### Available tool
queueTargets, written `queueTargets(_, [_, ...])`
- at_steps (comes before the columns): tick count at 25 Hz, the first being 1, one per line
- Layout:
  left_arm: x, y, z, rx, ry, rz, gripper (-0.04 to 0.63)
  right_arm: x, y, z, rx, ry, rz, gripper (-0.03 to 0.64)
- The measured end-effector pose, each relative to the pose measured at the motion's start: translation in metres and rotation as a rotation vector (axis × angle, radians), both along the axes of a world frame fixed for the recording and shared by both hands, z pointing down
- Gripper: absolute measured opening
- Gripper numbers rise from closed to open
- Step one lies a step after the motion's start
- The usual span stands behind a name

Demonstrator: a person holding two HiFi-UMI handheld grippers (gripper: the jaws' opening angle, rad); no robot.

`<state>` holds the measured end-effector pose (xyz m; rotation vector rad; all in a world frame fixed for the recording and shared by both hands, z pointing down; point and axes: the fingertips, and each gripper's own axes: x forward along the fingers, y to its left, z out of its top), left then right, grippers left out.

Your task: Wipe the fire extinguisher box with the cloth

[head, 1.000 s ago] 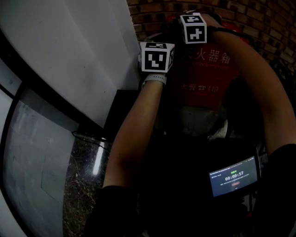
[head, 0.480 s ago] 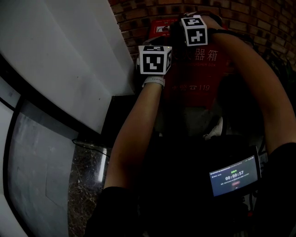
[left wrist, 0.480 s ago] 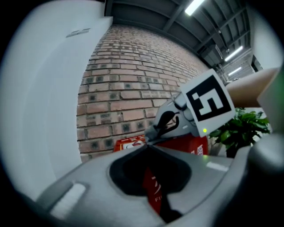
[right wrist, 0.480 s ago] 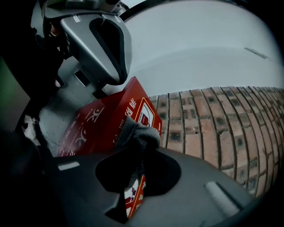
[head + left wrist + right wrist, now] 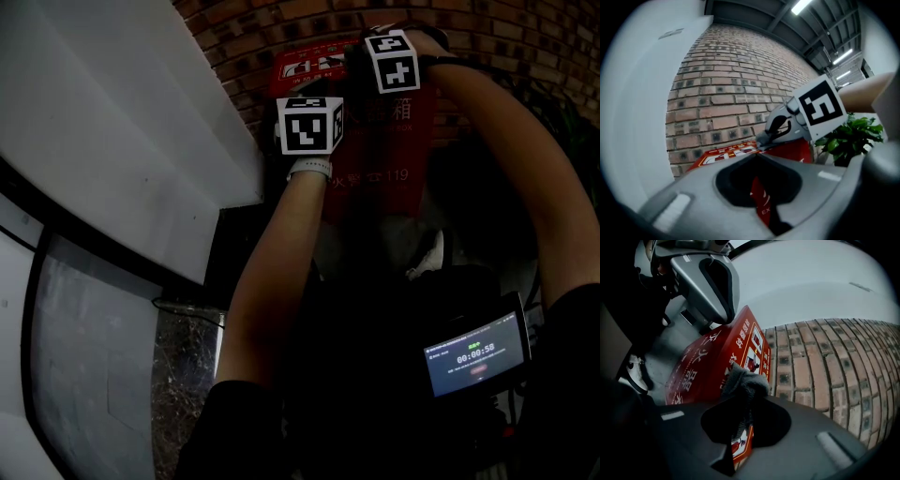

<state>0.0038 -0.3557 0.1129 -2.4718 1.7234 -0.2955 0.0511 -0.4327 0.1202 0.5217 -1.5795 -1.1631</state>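
The red fire extinguisher box stands against a brick wall, with white characters on its front. In the right gripper view my right gripper is shut on a grey cloth, which bunches out past the jaws over the box's top. Its marker cube sits at the box's upper edge in the head view. My left gripper is shut with nothing in it, close to the box's upper left part. Its cube hides its jaws in the head view.
A white slanted panel fills the left, right beside the box. A green plant grows to the right of the box. A shoe and dark stone floor lie below. A small lit screen hangs at the person's chest.
The head view has swung, so the box and brick wall now sit further left, with more of the box top showing. Both grippers stay at the box's top.
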Motion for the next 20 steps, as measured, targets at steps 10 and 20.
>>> queueTargets(10, [0.054,-0.003,-0.001,-0.004,-0.023,0.041,0.003,0.051,-0.003,0.0,0.003,-0.015,0.03,0.029])
queueTargets(20, [0.107,-0.009,0.0,-0.012,-0.003,0.092,0.003,0.096,-0.006,-0.001,0.008,-0.029,0.06,0.029])
